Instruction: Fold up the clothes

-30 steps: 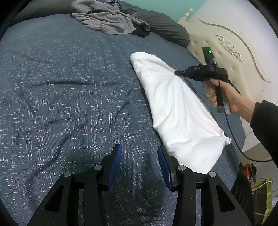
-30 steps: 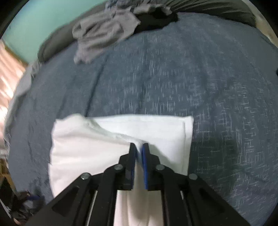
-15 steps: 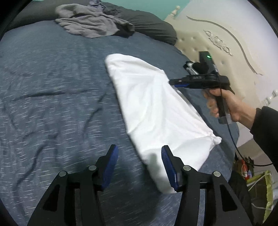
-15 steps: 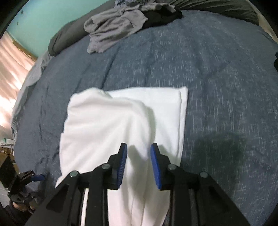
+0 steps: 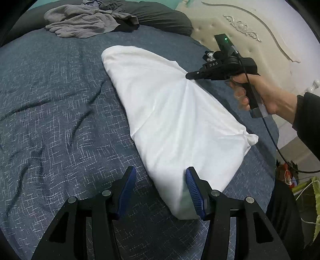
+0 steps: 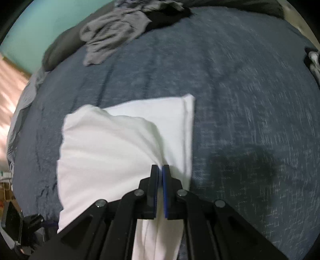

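A white folded garment [image 5: 172, 120] lies on the blue-grey bedspread [image 5: 50, 104], running diagonally from far left to near right. My left gripper [image 5: 160, 174] is open low over the bed, and the garment's near corner lies between its fingers, against the right pad [image 5: 193, 190]. A hand holds my right gripper [image 5: 187, 76] at the garment's right edge, where creases radiate from its tip. In the right wrist view the right gripper [image 6: 160, 167] is shut on a raised pinch of the white garment [image 6: 112, 150].
A heap of grey clothes [image 5: 84, 24] and a dark pillow [image 5: 160, 16] lie at the far end of the bed. A cream headboard [image 5: 250, 40] and the bed's edge are on the right. A cable [image 5: 280, 152] hangs from the right gripper.
My right gripper was shut on the cloth, opened half a second ago, and is now shut on a pinch again. My left gripper, still open, moved right to the garment's near corner.
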A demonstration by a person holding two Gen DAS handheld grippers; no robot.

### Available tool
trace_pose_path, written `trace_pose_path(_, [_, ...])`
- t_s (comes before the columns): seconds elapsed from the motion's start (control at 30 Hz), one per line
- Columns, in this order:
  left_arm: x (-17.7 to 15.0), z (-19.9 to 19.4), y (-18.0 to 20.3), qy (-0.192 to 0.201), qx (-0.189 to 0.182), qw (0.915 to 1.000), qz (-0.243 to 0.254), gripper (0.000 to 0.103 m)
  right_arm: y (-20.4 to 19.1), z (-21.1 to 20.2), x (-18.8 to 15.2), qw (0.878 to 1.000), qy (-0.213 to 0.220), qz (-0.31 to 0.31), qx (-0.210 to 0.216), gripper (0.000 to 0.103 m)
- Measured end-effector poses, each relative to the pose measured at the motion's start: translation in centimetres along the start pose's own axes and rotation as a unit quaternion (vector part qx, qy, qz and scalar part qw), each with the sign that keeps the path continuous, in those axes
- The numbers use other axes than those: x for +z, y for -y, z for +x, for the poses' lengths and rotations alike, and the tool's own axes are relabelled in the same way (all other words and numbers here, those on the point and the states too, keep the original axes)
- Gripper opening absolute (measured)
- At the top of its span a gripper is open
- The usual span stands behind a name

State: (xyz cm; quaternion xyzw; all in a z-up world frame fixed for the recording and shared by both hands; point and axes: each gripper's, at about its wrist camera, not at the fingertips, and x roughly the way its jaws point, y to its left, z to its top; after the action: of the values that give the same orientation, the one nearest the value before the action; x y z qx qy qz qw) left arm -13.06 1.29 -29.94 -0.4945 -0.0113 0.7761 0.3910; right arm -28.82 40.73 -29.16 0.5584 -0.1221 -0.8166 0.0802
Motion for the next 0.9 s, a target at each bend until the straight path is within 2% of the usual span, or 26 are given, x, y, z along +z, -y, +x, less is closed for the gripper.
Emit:
trace_pose_path(0.3, [-0.5,-0.3,-0.3,0.001,-0.002,1.0000,-0.004,0.056,-0.7,-2.6,-2.1,0.999,-0.001,0.007,0.054,0.009])
trace_pose_path(0.5, [-0.5,-0.4,-0.4,0.001,-0.001,1.0000,-0.006,0.056,-0.2,-2.7,-3.7,0.998,-0.011,0.020,0.055,0.012])
trace_pose_path(0.7, [-0.3,-0.2,-0.4,0.001,-0.001,1.0000,-0.007,0.056,-0.3,-1.6,-4.3,0.999,-0.029,0.006,0.045,0.012])
trace_pose_path(0.73, [-0.3,-0.2,-0.4,0.001,-0.002,1.0000,-0.007,0.056,-0.4,-1.5,-4.4,0.999,-0.029,0.004,0.042,0.012])
trace_pose_path(0.8, [-0.3,-0.2,-0.4,0.001,-0.003,1.0000,-0.008,0.056,-0.1,-1.7,-4.2,0.999,-0.023,0.008,0.044,0.002])
trace_pose_path(0.9, [-0.3,-0.3,-0.4,0.001,-0.003,1.0000,-0.008,0.056,0.3,-2.3,-3.9,0.998,-0.010,0.018,0.052,0.001])
